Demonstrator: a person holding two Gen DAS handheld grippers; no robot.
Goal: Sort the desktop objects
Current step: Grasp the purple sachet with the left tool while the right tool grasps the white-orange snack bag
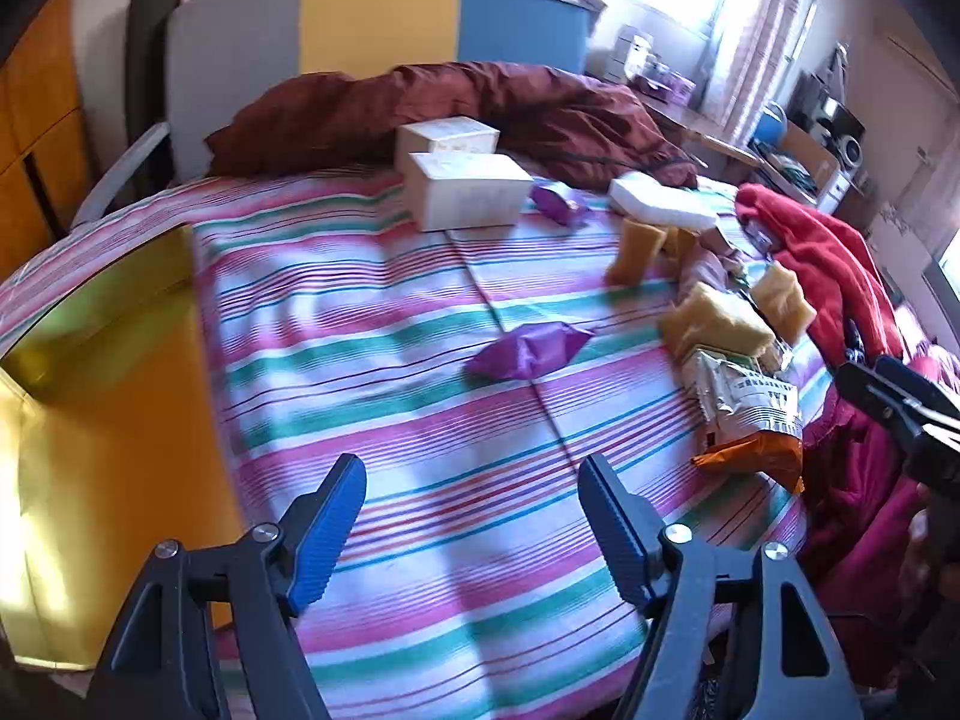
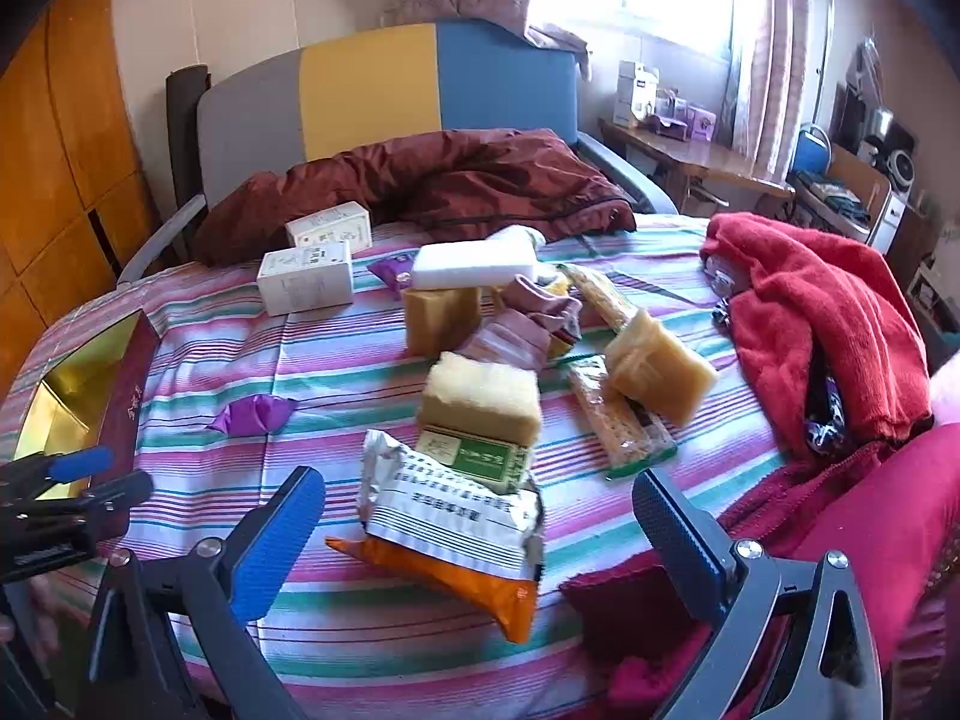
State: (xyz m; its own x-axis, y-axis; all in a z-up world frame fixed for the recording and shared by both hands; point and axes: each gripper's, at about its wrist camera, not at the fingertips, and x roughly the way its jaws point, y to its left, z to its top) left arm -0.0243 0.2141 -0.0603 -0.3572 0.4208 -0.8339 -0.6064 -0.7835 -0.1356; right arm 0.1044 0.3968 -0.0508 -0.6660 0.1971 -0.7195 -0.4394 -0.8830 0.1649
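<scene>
Take the silver-and-orange snack packet (image 2: 456,534) as your reference. It is a crinkled foil bag, white with rows of dark print across its middle and an orange lower end, lying flat on the striped bedsheet (image 2: 336,372).

Your right gripper (image 2: 480,516) hangs over this packet with its jaws spread wide; the packet lies between the blue pads, and neither pad touches it.

Your left gripper (image 1: 474,504) is to the left of the packet, jaws apart, with only sheet between them.

Just behind the packet a yellow sponge block (image 2: 480,399) rests on a green-labelled wrapper (image 2: 480,456). Left of the packet, well apart, lies a purple wrapped sweet (image 2: 252,414). Further left stands the gold-lined box (image 2: 78,396). Two white cartons (image 2: 306,282) sit far behind the packet.
</scene>
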